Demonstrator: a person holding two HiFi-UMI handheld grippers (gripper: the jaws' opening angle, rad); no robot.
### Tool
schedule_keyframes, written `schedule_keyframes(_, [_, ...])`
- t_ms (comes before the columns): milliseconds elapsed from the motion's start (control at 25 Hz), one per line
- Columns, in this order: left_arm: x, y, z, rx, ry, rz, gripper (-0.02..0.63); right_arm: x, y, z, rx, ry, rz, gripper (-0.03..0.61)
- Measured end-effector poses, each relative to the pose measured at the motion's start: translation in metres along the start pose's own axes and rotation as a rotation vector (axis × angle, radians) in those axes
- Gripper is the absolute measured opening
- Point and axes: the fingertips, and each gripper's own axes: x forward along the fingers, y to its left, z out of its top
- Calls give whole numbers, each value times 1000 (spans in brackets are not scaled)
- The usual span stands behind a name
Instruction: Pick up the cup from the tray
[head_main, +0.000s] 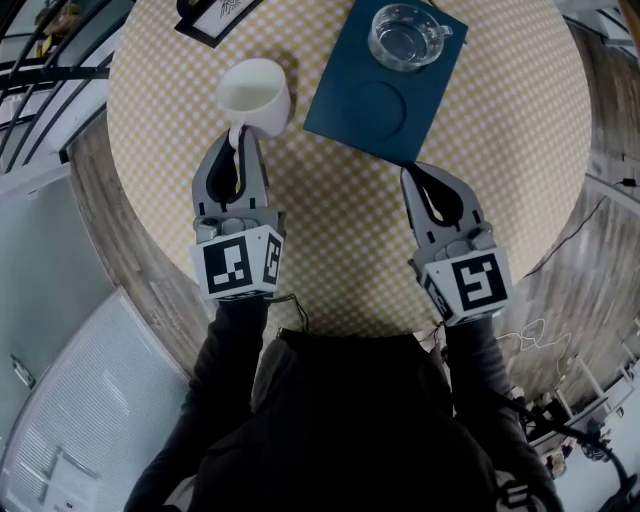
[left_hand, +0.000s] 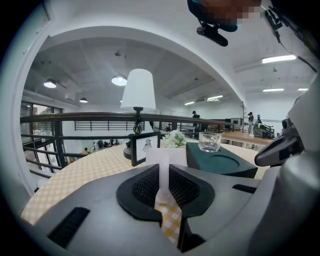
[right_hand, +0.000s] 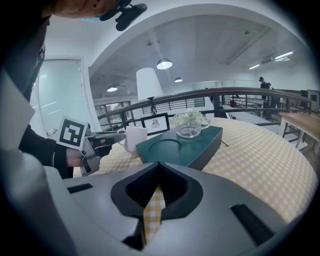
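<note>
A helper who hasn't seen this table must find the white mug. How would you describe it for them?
On the round checked table, look just left of the dark tray. The white mug is there, its handle pinched by the left gripper. It is opaque and off the tray, unlike the clear glass cup standing on it.

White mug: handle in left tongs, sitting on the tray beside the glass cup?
No: the white mug, handle in the left tongs, is off the tray, over the checked cloth to its left. Only the glass cup is on the tray. Head view shows it.
</note>
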Motion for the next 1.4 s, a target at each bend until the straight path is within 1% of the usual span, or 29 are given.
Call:
schedule_keyframes(240, [-7,-8,-8,9,5,-2,48,-2,3,1,-7,-3,1,8])
schedule_keyframes(360, [-11,-10,-16,-9,15,1,48,-6,7,3,-15,-10,6,8])
schedule_keyframes(640, [-18,-11,-28,-13,21,25,51,-16,10,1,-40,-9,1,8])
schedule_keyframes(840, [-25,-11,-45,-12,50,50,57,-23,13,-2,-54,5,-5,8])
schedule_keyframes(1040, [-25,-11,-46,-1,48,68,60,-30,15,-2,-55,-9,-12,8])
schedule_keyframes(1160, [-27,-9,-48,-13,53,80,87,-35,17,-4,-59,-12,-13,8])
schedule_keyframes(1240, [-32,-7,-52,-38,63,87,147,-39,18,-5,-65,-11,-12,8])
schedule_keyframes(1320, [-37,-5,-54,-57,67,102,147,-43,19,-4,-70,-23,-9,8])
schedule_keyframes(1400, [-44,-2,-50,-58,60,114,150,-46,21,-4,-73,-31,-4,8])
